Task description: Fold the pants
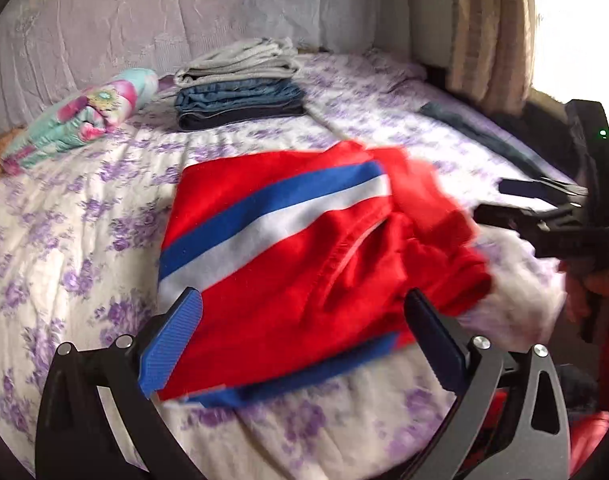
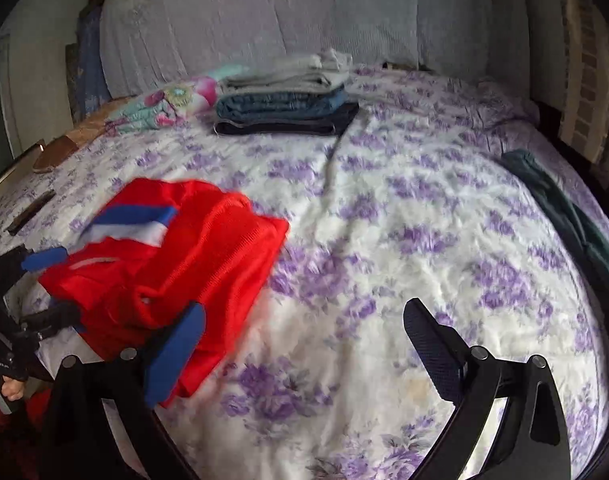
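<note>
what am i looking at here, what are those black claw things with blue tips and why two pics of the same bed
Those claws are two-finger grippers that a person holds, one in each hand. Each carries a fisheye camera looking along its fingers, so you get two views of one bed. The left gripper frames the red pants; the right gripper looks from further right. Both stand open and hold nothing. The red pants, with a blue and white stripe, lie partly folded on the floral bedspread. Further back sit a stack of folded clothes, a flowery bundle and a dark garment at the right edge.
</note>
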